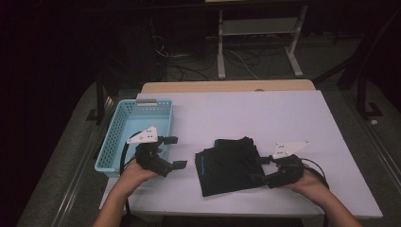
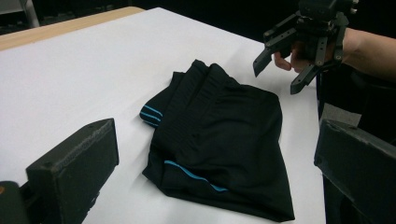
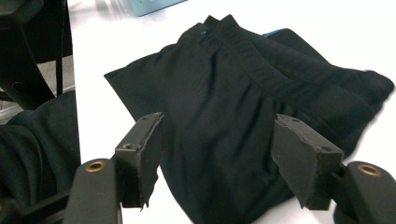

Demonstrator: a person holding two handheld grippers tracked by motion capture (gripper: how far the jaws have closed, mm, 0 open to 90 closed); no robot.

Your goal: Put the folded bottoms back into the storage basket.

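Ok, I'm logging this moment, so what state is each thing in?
Black shorts: folded, lying flat on the table, not held.
Blue basket: upright, nothing visible inside.
Left gripper: open, holding nothing.
Right gripper: open, at the shorts' edge, gripping nothing.

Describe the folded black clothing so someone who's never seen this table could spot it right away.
Start at the white table, with a light blue basket at its left edge. Right of the basket, toward the near edge, lies the folded garment, beside the right gripper. It is the one dark cloth, black with thin blue stripes.
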